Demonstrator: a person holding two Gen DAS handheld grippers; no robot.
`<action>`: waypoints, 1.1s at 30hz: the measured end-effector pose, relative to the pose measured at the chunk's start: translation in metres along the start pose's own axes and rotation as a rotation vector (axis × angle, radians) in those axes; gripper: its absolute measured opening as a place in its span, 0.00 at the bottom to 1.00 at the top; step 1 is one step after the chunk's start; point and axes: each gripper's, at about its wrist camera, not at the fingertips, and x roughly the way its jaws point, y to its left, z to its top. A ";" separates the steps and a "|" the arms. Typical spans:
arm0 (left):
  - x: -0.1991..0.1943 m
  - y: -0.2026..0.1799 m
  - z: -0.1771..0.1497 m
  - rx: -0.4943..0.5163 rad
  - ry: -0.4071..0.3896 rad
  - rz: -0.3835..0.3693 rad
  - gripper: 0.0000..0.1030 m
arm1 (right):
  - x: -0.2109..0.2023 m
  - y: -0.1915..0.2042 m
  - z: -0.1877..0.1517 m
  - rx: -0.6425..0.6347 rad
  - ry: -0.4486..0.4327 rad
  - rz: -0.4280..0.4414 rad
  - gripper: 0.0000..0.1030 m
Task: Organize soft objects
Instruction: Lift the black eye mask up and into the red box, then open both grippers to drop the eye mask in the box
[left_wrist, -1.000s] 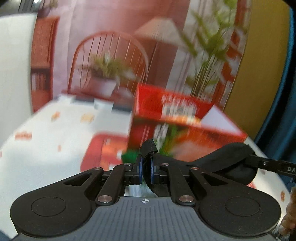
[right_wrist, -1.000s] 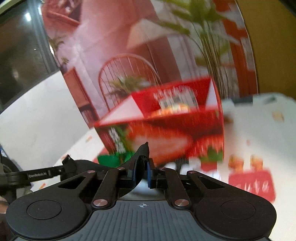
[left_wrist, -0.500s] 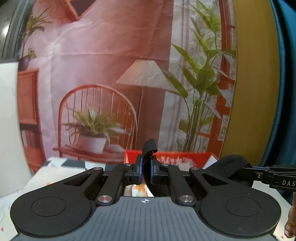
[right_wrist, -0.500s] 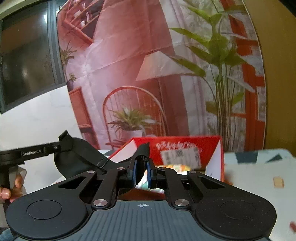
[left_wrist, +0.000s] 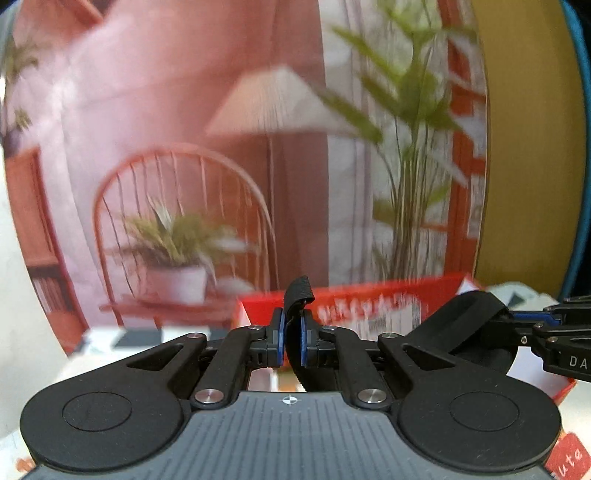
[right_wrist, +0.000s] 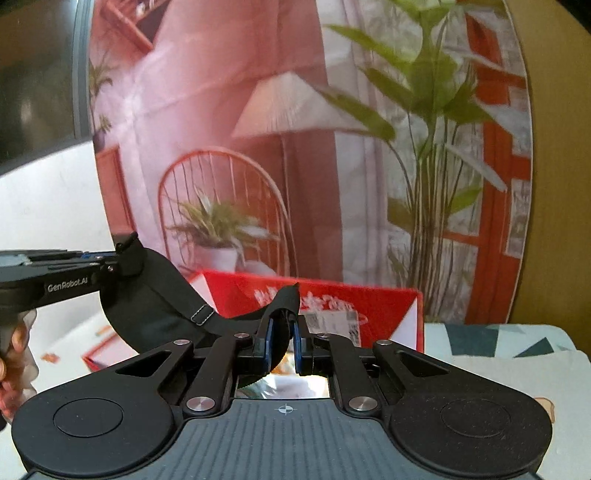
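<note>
Since the earlier frames both claws have risen and drawn back: the red box (left_wrist: 373, 306), which filled the lower half of each view a second ago, now sits low and farther off, and the printed backdrop (left_wrist: 192, 122) fills most of both views.

Left claw (left_wrist: 291, 341): jaws together, clamped on one end of the black eye mask (left_wrist: 476, 332). A short ribbed tab of the mask stands up above the blue pads. In the left wrist view the mask's body runs off to the right, where the other claw grips it.

Right claw (right_wrist: 282, 345): jaws together, clamped on the opposite end of the eye mask (right_wrist: 147, 295). In the right wrist view the mask spans leftward to the left claw (right_wrist: 122, 258), with a stitched strap seam visible on it. A hand (right_wrist: 13, 354) grips that tool's handle at the left edge.

The mask hangs between the two claws, clear of the counter (right_wrist: 517, 354), in front of the red box (right_wrist: 332, 299). The counter carries a patterned cloth.
</note>
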 end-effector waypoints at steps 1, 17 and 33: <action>0.008 0.002 -0.003 -0.016 0.046 -0.042 0.09 | 0.004 -0.001 -0.003 0.001 0.016 -0.002 0.10; 0.050 0.010 -0.031 -0.006 0.293 -0.133 0.09 | 0.032 -0.006 -0.029 0.028 0.203 -0.006 0.10; -0.015 0.033 -0.014 -0.034 0.178 -0.119 0.76 | -0.016 0.003 -0.026 -0.015 0.099 -0.064 0.50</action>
